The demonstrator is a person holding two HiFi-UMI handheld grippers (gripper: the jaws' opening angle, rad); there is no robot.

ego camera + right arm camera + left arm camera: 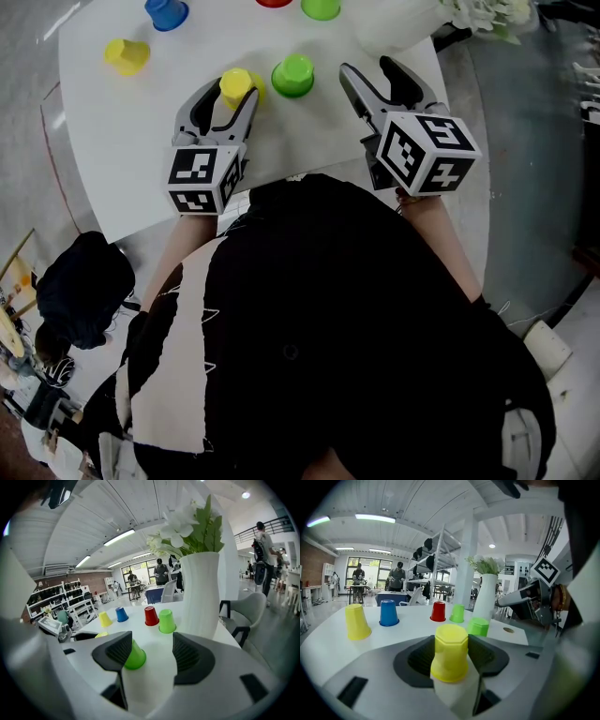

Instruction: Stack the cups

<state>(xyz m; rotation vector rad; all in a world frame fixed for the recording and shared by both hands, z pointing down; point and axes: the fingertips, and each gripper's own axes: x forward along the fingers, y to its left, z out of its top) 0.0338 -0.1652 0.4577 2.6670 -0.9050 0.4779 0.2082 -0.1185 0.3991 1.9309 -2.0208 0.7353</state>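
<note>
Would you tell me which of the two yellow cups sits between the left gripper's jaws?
The nearer yellow cup, beside the near green cup, gripped by the left gripper. The other yellow cup stands free, farther off by the blue cup.

The person [328, 394] wears a black top [319, 281] with a cream panel [183, 361]. The left gripper [231, 92] and right gripper [369, 69] have grey shells, black ribbed pads [190, 658] and marker cubes [427, 150].

Red cup [274, 3], far green cup [321, 7] cut by top edge. Near green cup [136, 658] half hidden behind right claw [149, 652]. Background people [397, 576] tiny.
</note>
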